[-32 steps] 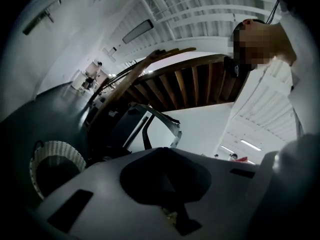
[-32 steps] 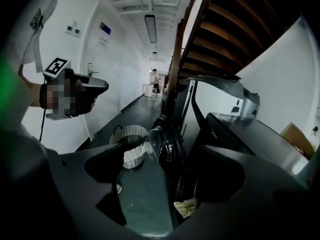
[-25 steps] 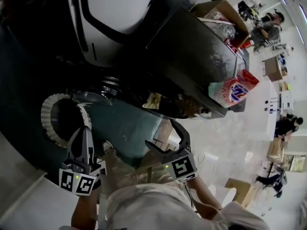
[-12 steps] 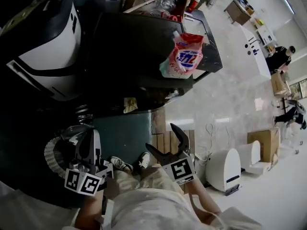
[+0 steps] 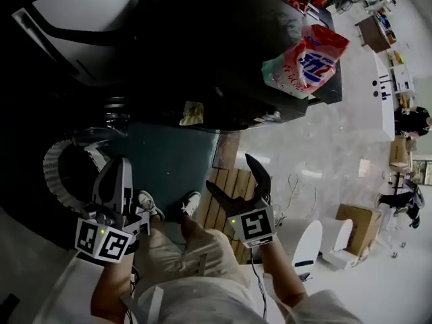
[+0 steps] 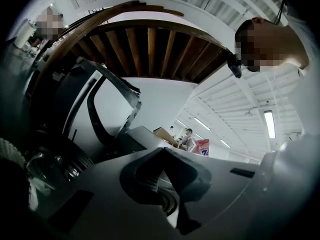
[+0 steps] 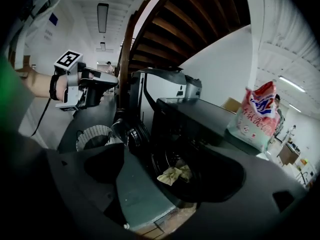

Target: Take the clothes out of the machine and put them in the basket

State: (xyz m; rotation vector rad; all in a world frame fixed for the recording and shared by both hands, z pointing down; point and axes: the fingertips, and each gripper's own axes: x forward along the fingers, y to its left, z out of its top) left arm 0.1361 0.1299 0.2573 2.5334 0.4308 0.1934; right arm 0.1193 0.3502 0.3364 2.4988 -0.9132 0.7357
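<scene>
A: Status? Start with the big stuff.

B: Machine (image 5: pixel 223 52) is dark and front-loading, with its drum mouth facing the person. Basket (image 5: pixel 52 181) is white and ribbed, on the floor at the left, just beside the machine's front. I can't tell what's inside it, the interior is too dark.

A: Anything on top?

B: A pink detergent bag (image 5: pixel 307 63) on the lid (not part of the job, ignore it).

A: Grippers?

B: Right gripper (image 5: pixel 228 172) has its claw spread wide with nothing in it. It's aimed down at the drum mouth but well short of it. Left gripper (image 5: pixel 119 167) has its claw pinched together, also empty, and sits near the basket rim.

A: And the clothes?

B: One yellowish cloth (image 5: pixel 192 113) is crumpled on the lower lip of the drum opening. The right gripper view frames it almost dead centre between the jaws. Nothing deeper in the drum is readable.

A: So which step?

B: I'd call it the approach to the first pick, with nothing moved yet.

A: Next move?

B: Right claw goes forward and down to straddle the bunched fold, not a loose edge. It closes, lifts the cloth clear of the lip, then swings left over the basket. Left claw likely has to open if it's meant to help.
</scene>
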